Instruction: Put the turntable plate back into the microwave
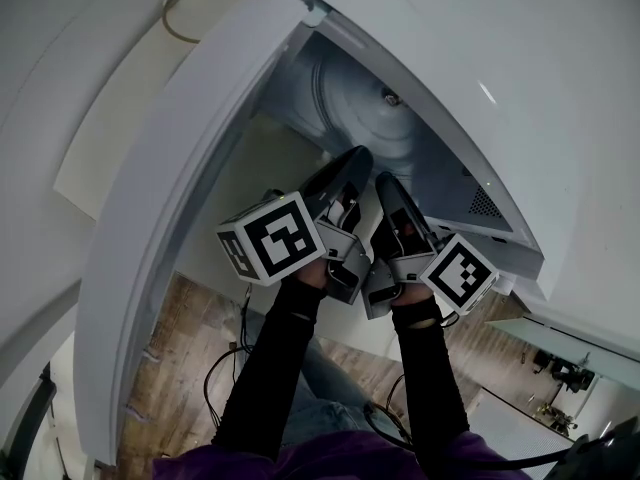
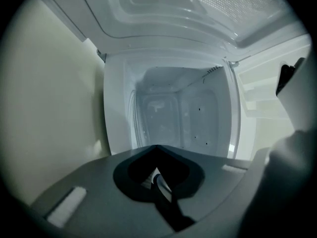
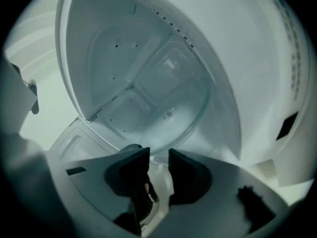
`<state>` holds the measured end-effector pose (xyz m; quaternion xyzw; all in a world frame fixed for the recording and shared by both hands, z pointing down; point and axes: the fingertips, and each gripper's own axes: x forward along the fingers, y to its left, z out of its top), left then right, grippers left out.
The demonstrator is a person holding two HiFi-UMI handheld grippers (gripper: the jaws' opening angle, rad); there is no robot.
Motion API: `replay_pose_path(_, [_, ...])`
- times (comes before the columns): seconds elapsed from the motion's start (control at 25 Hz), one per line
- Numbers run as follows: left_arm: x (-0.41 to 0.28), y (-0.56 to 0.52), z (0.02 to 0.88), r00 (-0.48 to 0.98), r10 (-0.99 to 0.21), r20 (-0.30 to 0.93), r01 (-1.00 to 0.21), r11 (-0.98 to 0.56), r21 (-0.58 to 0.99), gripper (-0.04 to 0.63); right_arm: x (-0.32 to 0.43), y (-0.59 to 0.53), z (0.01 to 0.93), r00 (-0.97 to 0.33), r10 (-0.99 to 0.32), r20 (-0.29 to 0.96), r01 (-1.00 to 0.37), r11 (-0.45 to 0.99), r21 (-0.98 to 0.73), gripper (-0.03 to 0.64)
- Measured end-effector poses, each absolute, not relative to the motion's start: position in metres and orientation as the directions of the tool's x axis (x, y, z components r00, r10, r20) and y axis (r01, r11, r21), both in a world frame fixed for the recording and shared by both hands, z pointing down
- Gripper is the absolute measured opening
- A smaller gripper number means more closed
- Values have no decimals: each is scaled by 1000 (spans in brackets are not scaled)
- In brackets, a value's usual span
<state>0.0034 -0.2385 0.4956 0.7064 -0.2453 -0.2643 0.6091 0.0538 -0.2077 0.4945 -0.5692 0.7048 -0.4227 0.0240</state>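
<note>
Microwave (image 1: 520, 78), white, door (image 1: 170, 198) swung open, wood-plank floor (image 1: 185, 318) below. Turntable plate (image 1: 365, 118), clear glass, inside the cavity, its near rim pinched by the right gripper (image 1: 386, 182). Left gripper (image 1: 357, 158) just beside, jaws pressed together, empty.

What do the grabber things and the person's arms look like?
The left gripper and the right gripper are grey, each with two dark pointed jaws and a white cube printed with black square markers. Black cables trail beneath. The person wears black sleeves and a purple top.
</note>
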Motion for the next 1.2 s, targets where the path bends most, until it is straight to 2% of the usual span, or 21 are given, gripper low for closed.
replay_pose_path(0.44, [0,-239,502,714,-699,-41,-60,-119,991,2,53,-197,477,-364,-834,416,-766,14,-642,117])
replay_pose_path(0.64, [-16,-223,486,673,-739,-25,-156,-175,972,2,47,-180,458,-391,-834,388,-752,47,-657,117])
replay_pose_path(0.76, [-31,-201,455,642,-766,-34,-270,-268,925,2,36,-161,433,-441,-824,357,-771,144,-620,117])
replay_pose_path(0.88, [-43,-175,402,620,-783,-54,-453,-414,790,2,29,-142,389,-474,-823,314,-815,274,-511,99])
replay_pose_path(1.0, [-45,-151,339,609,-787,-104,-624,-555,550,3,23,-130,328,-491,-847,204,-847,409,-341,75])
replay_pose_path(1.12, [-45,-141,282,600,-780,-178,-713,-622,324,3,19,-128,267,-477,-878,49,-873,467,-138,60])
replay_pose_path(1.2, [-40,-137,250,597,-773,-213,-739,-634,230,3,21,-126,234,-471,-881,-40,-880,472,-56,49])
